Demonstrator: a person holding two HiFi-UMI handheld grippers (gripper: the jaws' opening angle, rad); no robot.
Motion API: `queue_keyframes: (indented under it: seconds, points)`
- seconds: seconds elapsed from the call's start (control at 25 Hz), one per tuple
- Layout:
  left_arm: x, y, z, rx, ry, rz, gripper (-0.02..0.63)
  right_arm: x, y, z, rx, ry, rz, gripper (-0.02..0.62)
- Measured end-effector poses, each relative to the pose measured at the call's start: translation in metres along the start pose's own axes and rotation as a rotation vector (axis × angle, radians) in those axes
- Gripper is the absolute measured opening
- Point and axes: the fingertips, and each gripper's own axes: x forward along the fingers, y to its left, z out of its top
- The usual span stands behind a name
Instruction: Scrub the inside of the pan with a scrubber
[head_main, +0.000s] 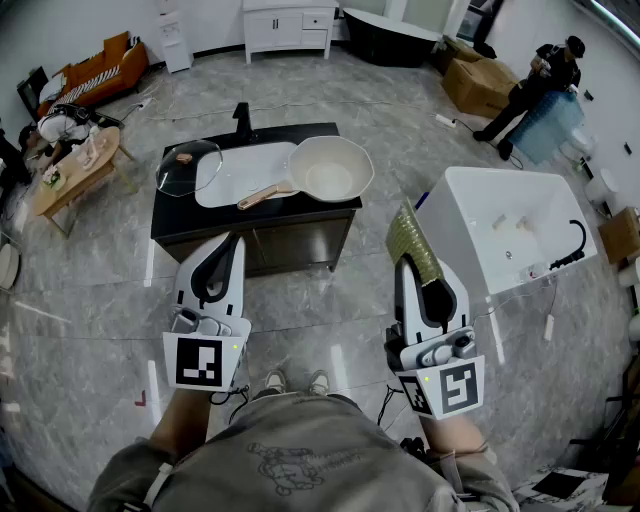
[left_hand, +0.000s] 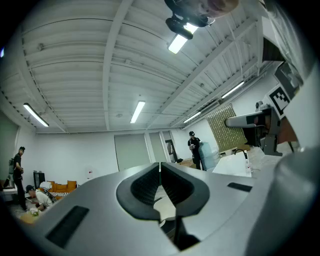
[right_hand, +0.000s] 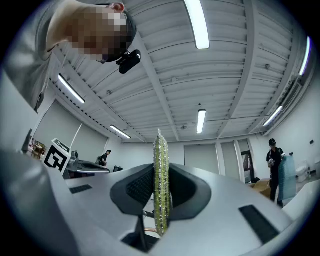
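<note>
My right tool (head_main: 406, 262) is clamped on the scrubber (head_main: 413, 238), a thin green-yellow pad pinched at its near end. It stands on edge between the jaws, with its long axis running out past the tips, away from me and tilted up. My left tool (head_main: 234, 242) is closed with nothing in it, its jaws meeting. The pan (head_main: 331, 168) sits open side up on the dark worktop (head_main: 200, 226) ahead of me, well apart from both tools and farther off than the scrubber's tip. It lies at the right end of the white sink (head_main: 240, 175), and its handle (head_main: 263, 196) points left and toward me across the sink. A glass lid (head_main: 188, 166) lies at the sink's left end.
</note>
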Motion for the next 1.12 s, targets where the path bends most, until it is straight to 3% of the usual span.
queue_keyframes:
  seconds: [0.28, 1.12]
  points:
    - [0.000, -0.018, -0.003, 0.011, 0.020, 0.006, 0.026, -0.012, -0.014, -0.002, 0.042, -0.021, 0.012, 0.074]
    - [0.007, -0.060, -0.014, 0.037, 0.067, 0.050, 0.026, -0.030, -0.049, -0.042, 0.112, 0.045, 0.081, 0.074]
